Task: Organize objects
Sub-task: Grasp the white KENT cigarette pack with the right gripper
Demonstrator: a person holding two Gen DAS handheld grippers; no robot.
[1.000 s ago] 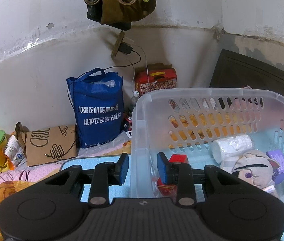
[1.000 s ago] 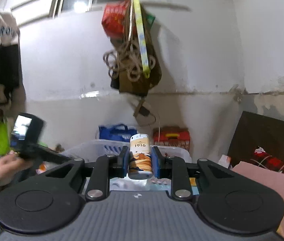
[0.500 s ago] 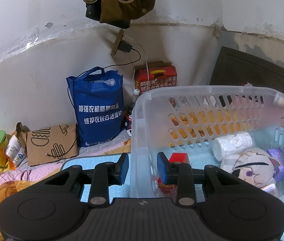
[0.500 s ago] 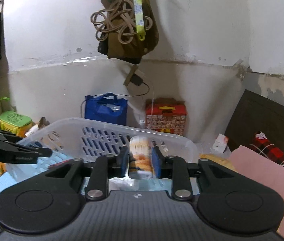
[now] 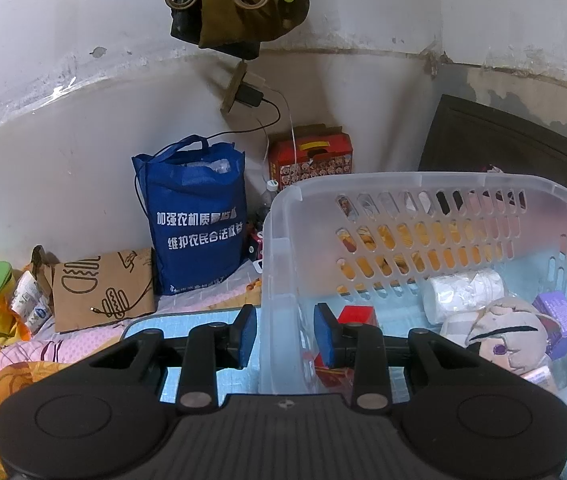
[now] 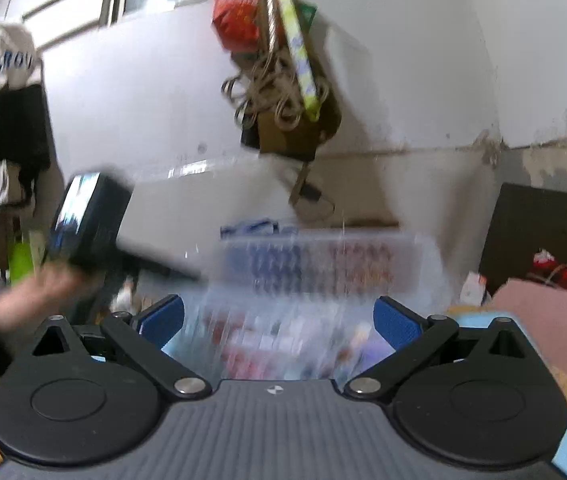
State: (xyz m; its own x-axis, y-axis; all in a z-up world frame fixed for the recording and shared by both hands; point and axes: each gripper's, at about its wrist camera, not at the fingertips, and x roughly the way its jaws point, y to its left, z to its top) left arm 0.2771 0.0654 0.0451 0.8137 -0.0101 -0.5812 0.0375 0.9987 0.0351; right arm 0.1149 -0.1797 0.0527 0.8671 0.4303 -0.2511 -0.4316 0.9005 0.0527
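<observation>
Several items are lying in the translucent plastic slotted basket (image 5: pixel 423 184); left gripper (image 5: pixel 285 334) jaws are straddling its wall, right gripper (image 6: pixel 279 320) gaping empty.

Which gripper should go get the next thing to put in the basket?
Probably the right gripper: its jaws are wide open with nothing in them. The left gripper straddles the basket wall, as if steadying it, so it seems busy.

Basket (image 6: pixel 315 268) contents motion-blurred (right wrist view), perhaps boxes; plush (image 5: pixel 495 336) partly hidden.
</observation>
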